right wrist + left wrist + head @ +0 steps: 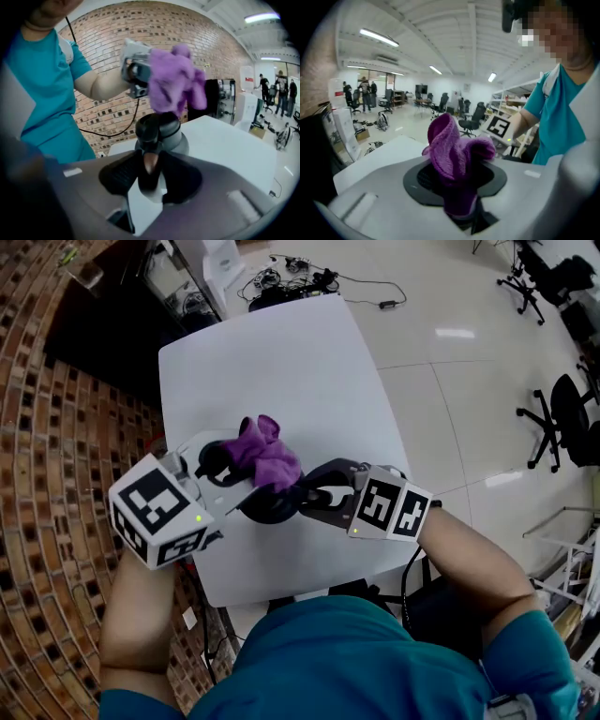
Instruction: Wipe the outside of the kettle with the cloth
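Table (281, 371) bears kettle (159, 129); cloth (267, 456) perhaps touching

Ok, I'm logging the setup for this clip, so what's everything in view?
table: one, white, centre of the head view
kettle: one, grey body with black lid and handle, at the table's near end
cloth: one, purple, just above the kettle
chairs: several, black, on the floor at right
cables: one tangle, black, on the floor beyond the table
brick wall: one, red-brown, left of the table
left tool: one, grey, shut on the cloth
right tool: one, grey, shut on the kettle's handle
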The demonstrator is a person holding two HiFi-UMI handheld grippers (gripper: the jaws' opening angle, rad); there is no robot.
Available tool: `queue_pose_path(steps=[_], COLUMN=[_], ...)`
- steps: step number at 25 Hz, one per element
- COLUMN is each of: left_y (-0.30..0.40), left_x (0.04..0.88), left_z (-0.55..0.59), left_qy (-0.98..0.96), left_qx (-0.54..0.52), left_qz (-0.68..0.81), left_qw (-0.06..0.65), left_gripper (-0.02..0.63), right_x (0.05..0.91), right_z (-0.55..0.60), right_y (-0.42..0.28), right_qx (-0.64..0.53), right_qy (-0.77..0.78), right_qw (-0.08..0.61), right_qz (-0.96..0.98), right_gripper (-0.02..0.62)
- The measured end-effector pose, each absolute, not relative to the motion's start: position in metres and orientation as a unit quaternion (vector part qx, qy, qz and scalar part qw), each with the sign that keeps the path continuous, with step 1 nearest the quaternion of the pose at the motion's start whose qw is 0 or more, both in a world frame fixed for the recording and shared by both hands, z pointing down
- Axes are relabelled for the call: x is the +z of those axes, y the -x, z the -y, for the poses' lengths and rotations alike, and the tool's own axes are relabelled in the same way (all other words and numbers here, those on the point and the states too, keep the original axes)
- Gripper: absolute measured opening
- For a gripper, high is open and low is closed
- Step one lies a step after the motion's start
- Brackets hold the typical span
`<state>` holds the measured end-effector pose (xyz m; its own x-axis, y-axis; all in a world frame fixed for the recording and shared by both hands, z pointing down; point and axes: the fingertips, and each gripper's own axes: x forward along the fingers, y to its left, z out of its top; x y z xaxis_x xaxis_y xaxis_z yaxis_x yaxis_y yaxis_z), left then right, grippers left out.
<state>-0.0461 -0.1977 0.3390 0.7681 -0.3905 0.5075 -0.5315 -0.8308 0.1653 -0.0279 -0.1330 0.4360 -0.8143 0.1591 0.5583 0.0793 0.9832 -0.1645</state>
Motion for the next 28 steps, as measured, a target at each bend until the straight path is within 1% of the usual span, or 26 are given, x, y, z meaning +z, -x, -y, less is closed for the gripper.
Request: queue_pose_path(steps=[2,4,6,8,12,15,23,25,28], left_y=[0.056,0.057,0.049,0.032,0.006,0.014,0.076,0.098,0.142], left_x=[0.327,0.340,0.373,0.407,0.447,0.453,0.458,0.458,0.447], left_z=[0.161,0.131,0.108,0.094,0.095,0.091,0.083,0.088,0.096], left_qy=[-0.921,-0.898,-0.873,-0.861,-0.863,-0.868,-0.856,-0.844,-0.818], left_qx=[0.149,0.077,0.049,0.055,0.084,0.079,0.117,0.127,0.114], left_qz=[0.310,0.353,0.369,0.370,0.363,0.353,0.366,0.391,0.448], left_qw=[0.183,0.253,0.316,0.345,0.340,0.340,0.346,0.345,0.342], left_gripper=[0.143,0.144,0.143,0.143,0.141,0.137,0.141,0.141,0.141], right_x=[0.436,0.437,0.438,0.440,0.441,0.443,0.442,0.442,0.445], right_z=[0.133,0.133,0.133,0.134,0.136,0.135,0.136,0.136,0.138], right_y=[0.027,0.027,0.026,0.024,0.019,0.023,0.024,0.025,0.025], right_qx=[0.065,0.062,0.058,0.052,0.041,0.034,0.031,0.026,0.000], right_qy=[0.062,0.060,0.058,0.056,0.044,0.043,0.050,0.047,0.026], right_qw=[0.300,0.304,0.313,0.323,0.339,0.344,0.343,0.347,0.360], right_qz=[0.950,0.949,0.946,0.943,0.939,0.937,0.938,0.936,0.933], right_gripper=[0.130,0.130,0.130,0.130,0.129,0.127,0.129,0.130,0.137])
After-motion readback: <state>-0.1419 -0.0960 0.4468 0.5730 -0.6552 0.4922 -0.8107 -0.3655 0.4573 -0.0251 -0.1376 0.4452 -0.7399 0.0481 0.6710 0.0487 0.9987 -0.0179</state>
